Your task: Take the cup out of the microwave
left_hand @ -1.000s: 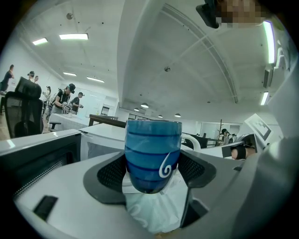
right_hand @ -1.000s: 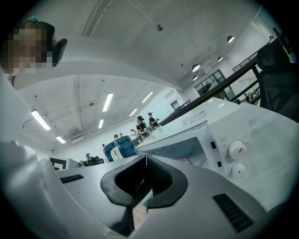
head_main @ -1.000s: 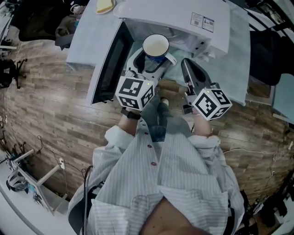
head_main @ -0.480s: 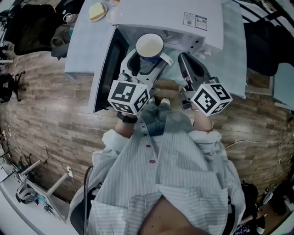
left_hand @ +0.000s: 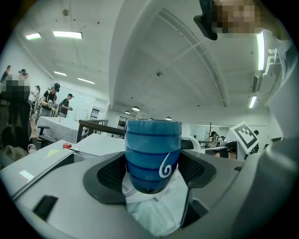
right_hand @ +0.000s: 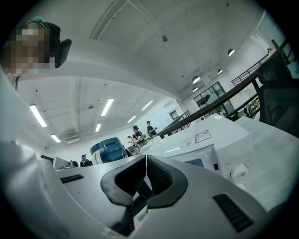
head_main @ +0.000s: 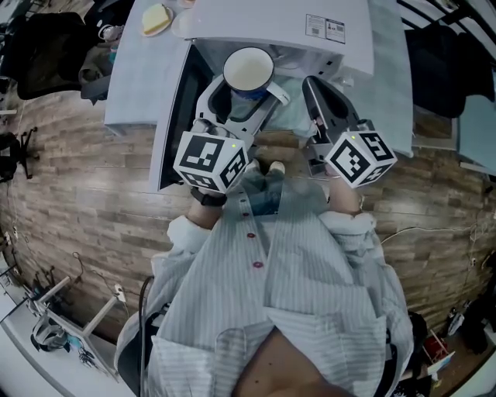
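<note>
- Looking down past my two tools, I see the microwave [head_main: 279, 23] straight ahead of both sets of fingers, with its opening facing them.
- Its door [head_main: 175, 108] stands swung wide, out beyond my left fingers. I take that as deliberate, since it leaves the way out free.
- My left gripper [head_main: 244, 105] has its fingers clamped on the cup, one pad on each side and low on the body. The grip holds the cup upright, which I judge is so that nothing tips out.
- My right gripper [right_hand: 145, 172] has its fingers pressed together with nothing between them. It sits just beside the left fingers, toward the control side, and I judge it is parked there to stay clear of the cup.
- The cup [left_hand: 153, 154] is blue with darker bands and a white inside, and its handle pokes past the right-hand finger. It sits between the left fingers at the mouth of the opening, so by my reckoning it is out or nearly out.
</note>
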Available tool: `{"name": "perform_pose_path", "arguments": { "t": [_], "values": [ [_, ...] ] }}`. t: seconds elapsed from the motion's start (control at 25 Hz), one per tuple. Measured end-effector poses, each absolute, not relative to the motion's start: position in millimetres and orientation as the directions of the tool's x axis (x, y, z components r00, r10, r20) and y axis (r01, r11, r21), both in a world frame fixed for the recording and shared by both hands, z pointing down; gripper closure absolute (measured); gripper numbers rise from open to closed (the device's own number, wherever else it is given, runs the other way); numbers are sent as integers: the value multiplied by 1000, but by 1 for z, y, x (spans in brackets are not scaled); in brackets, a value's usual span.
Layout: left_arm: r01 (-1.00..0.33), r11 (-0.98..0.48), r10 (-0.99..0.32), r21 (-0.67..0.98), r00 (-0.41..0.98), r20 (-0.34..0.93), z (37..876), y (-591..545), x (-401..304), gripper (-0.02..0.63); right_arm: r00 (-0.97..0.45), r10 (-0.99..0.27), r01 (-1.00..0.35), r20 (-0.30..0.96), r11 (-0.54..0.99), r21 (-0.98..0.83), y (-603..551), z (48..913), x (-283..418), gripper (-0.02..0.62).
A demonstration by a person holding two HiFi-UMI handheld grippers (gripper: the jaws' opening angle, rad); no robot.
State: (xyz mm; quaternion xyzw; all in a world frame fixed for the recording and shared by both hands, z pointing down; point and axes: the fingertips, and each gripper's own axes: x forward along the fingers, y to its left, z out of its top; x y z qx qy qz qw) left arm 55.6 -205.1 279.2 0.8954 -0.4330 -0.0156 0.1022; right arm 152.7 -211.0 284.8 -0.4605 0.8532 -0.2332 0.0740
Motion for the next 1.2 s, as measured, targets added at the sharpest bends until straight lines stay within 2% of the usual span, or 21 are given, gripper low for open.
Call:
{"name": "perform_pose_path", "arguments": {
  "t": [0.44,1.2],
  "values": [
    [-757,-624,-764,196,643,48,275,-202,66,247,-566,-822,-751,66,480,-455,-208,277,158,561],
    [-746,-634,-754,203,655,55,280,-206,73,247,-592,-799,-749,102,499,-436,-206,287,154,563]
  ]
}}
